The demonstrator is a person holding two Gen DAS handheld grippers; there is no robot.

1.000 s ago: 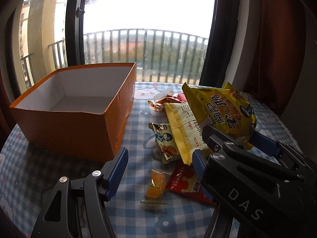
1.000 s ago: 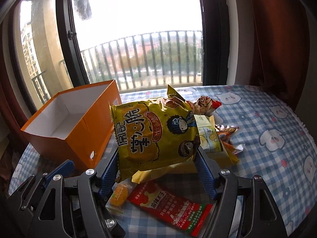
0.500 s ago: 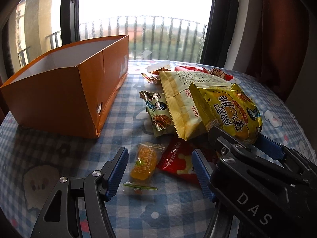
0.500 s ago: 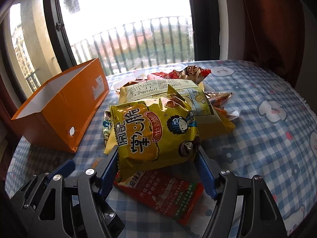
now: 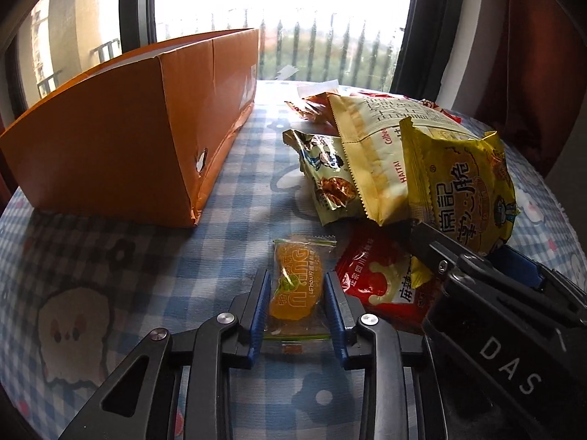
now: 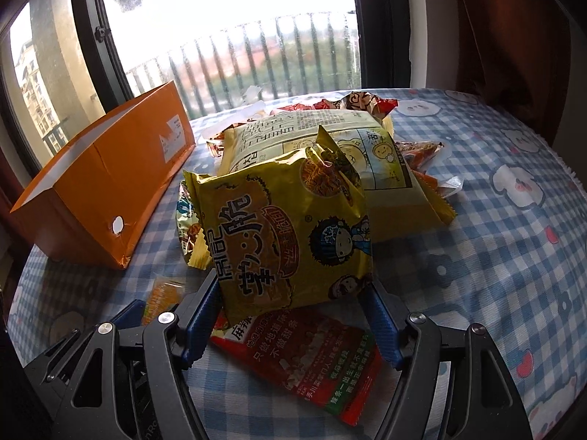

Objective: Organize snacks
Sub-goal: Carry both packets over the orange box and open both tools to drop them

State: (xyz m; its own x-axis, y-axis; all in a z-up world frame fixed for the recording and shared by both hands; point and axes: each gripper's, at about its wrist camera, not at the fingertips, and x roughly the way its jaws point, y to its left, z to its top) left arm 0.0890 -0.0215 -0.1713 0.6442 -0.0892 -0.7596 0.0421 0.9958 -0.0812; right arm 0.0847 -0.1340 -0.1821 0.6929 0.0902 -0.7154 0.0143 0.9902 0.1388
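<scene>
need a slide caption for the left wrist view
Left tool closed around an orange candy packet on the checked tablecloth, orange box behind.

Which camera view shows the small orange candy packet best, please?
The left wrist view. There the orange candy packet lies whole between the fingers of the left gripper, its print readable. In the right wrist view only one corner of it shows, at the lower left beside the yellow noodle bag in the right gripper.

I saw a round table under a blue-and-white checked cloth [image 6: 495, 249]. On it sat an open orange cardboard box [image 5: 121, 139], a small orange jelly candy packet [image 5: 295, 286], a flat red snack sachet [image 6: 312, 359] and a large pale-yellow chip bag [image 6: 330, 146].
</scene>
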